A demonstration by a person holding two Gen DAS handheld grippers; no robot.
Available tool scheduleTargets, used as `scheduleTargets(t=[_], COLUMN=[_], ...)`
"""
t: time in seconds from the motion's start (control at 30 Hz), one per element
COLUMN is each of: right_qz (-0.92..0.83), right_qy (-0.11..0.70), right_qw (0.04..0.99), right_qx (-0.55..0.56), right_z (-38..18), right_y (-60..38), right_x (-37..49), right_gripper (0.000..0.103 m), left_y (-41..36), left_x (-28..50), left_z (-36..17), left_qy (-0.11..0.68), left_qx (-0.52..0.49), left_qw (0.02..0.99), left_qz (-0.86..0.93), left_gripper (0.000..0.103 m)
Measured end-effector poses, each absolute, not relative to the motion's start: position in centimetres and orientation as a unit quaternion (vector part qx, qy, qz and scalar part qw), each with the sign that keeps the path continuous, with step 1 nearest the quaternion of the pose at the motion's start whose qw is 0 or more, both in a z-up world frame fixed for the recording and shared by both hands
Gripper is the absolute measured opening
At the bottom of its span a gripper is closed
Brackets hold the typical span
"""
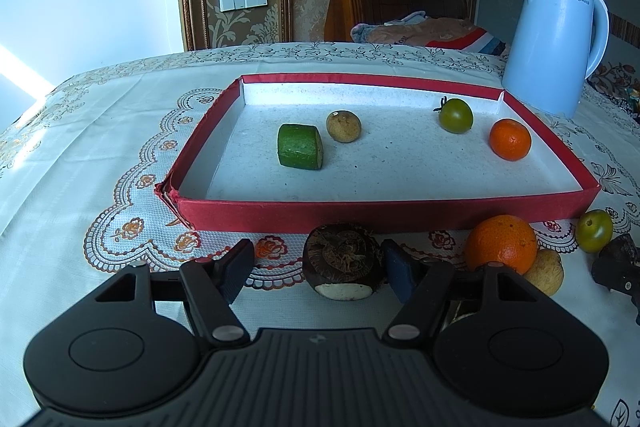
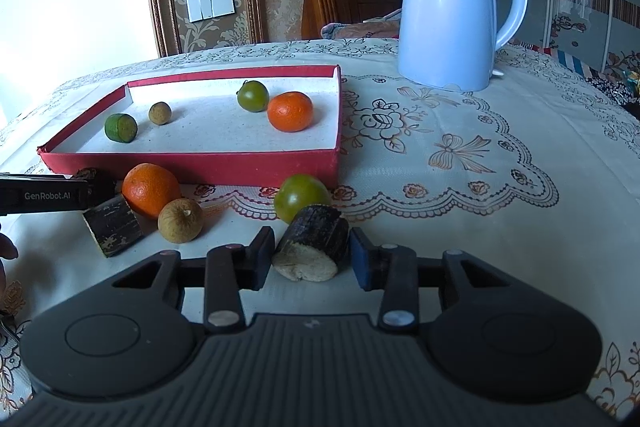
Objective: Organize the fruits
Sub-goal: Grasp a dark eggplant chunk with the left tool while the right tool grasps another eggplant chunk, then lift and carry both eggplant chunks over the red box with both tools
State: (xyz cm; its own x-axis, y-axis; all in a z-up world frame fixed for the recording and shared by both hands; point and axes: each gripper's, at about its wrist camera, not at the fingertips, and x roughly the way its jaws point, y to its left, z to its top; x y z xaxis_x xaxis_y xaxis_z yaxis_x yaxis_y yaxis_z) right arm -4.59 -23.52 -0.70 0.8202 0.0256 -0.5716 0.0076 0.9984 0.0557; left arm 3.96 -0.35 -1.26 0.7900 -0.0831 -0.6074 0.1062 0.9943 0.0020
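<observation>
Fruits lie partly inside a shallow red tray (image 1: pixel 384 215) and partly on the lace tablecloth (image 2: pixel 460 163) in front of it. Inside the tray sit a cut green piece (image 1: pixel 300 146) and a small brown longan (image 1: pixel 343 126) toward its left, with a green tomato (image 1: pixel 455 115) and a small orange (image 1: pixel 510 139) toward its right.

On the cloth just before the tray's front wall, the left gripper (image 1: pixel 318 267) has its jaws spread, with a dark brown water chestnut (image 1: pixel 343 259) between them. The right pad looks to touch it or nearly so, while the left pad stands clear, though the fisheye view makes contact hard to judge.

To that gripper's right are a larger orange (image 2: pixel 150 190), a second longan (image 2: pixel 180 220) touching it in front, and a dark cut sugarcane piece (image 2: pixel 113 227) beside them.

The right gripper (image 2: pixel 310 259) is also spread, its pads either side of another dark sugarcane piece (image 2: pixel 314 249) lying with its pale cut end toward the camera; narrow gaps show on both sides. A second green tomato (image 2: pixel 298 195) rests right behind this piece.

A pale blue kettle (image 2: pixel 452 7) stands on the cloth beyond the tray's right far corner.
</observation>
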Motion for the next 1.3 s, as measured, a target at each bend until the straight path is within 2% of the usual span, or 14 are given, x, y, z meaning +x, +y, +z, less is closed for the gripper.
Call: scheduleTargets(t=[0.17, 0.27, 1.3], right_qz=[0.004, 0.003, 0.001], right_qy=[0.300, 0.299, 0.265], right_qw=[0.954, 0.954, 0.963], right_qx=[0.028, 0.029, 0.048], right_z=[-0.7, -0.7, -0.2], right_y=[-23.6, -23.6, -24.2], right_x=[-4.6, -4.6, -5.6], right_gripper=[0.038, 0.038, 0.038], left_y=[-0.5, -0.7, 0.4], left_x=[3.8, 3.6, 2.5], left_z=[-1.2, -1.1, -0.1], left_qy=[0.316, 0.314, 0.287], left_qx=[0.025, 0.033, -0.004], left_qw=[0.947, 0.947, 0.954], left_qz=[-0.057, -0.067, -0.083], left_gripper=[0.054, 0.041, 0.040])
